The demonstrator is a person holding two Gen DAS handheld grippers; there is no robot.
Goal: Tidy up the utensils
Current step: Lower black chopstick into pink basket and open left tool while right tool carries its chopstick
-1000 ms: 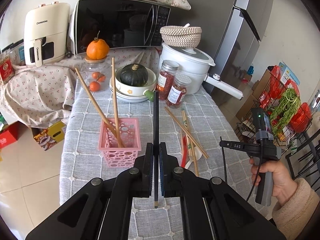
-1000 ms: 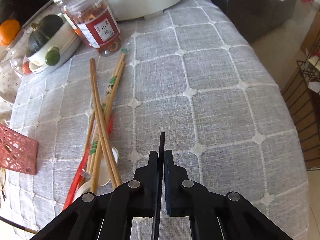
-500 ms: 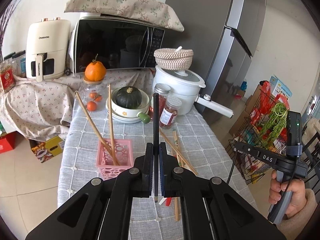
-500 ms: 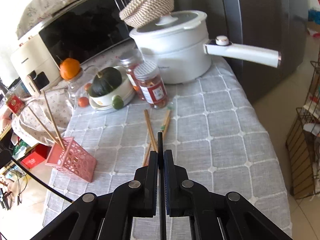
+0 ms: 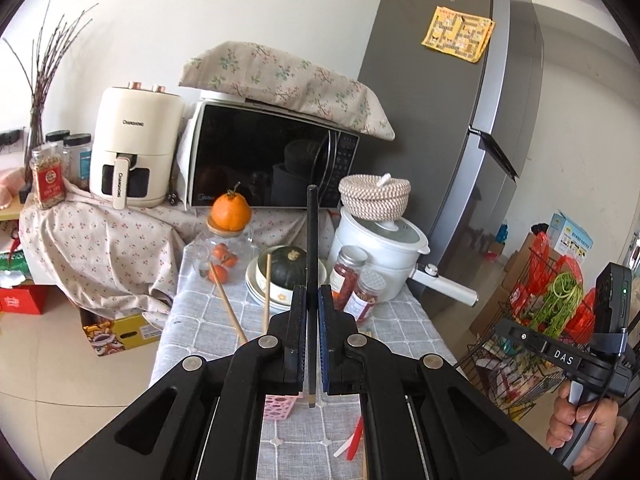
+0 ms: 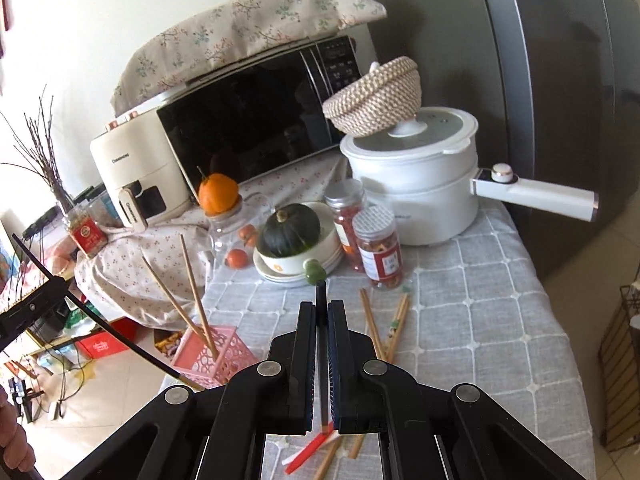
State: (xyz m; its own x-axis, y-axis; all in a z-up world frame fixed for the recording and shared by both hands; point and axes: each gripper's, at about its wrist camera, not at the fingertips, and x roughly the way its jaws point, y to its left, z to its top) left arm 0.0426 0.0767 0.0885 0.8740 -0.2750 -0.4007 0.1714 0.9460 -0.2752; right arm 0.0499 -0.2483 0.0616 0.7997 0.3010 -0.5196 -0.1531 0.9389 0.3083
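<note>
My left gripper [image 5: 312, 300] is shut on a black chopstick [image 5: 311, 240] that stands upright between its jaws. My right gripper [image 6: 321, 312] is shut on a second black chopstick [image 6: 320, 300]. A pink basket [image 6: 214, 354] on the grey checked tablecloth holds two wooden chopsticks [image 6: 192, 284]; in the left wrist view the basket [image 5: 280, 404] is mostly hidden behind my fingers. Several wooden chopsticks [image 6: 374, 328] and a red-and-white spoon [image 6: 308, 450] lie on the cloth by my right gripper. The left gripper with its chopstick [image 6: 104, 328] shows at the left of the right wrist view.
At the back of the table [image 6: 480, 320] stand a white pot [image 6: 416, 184], two jars [image 6: 378, 248], a bowl with a green squash [image 6: 288, 230] and a glass jar topped by an orange [image 6: 218, 196]. A microwave [image 5: 272, 160] and air fryer [image 5: 134, 148] are behind. A wire rack [image 5: 536, 320] stands right.
Both grippers have risen and tilted up away from the table, each still holding its black chopstick. The views now take in the back wall and appliances.
</note>
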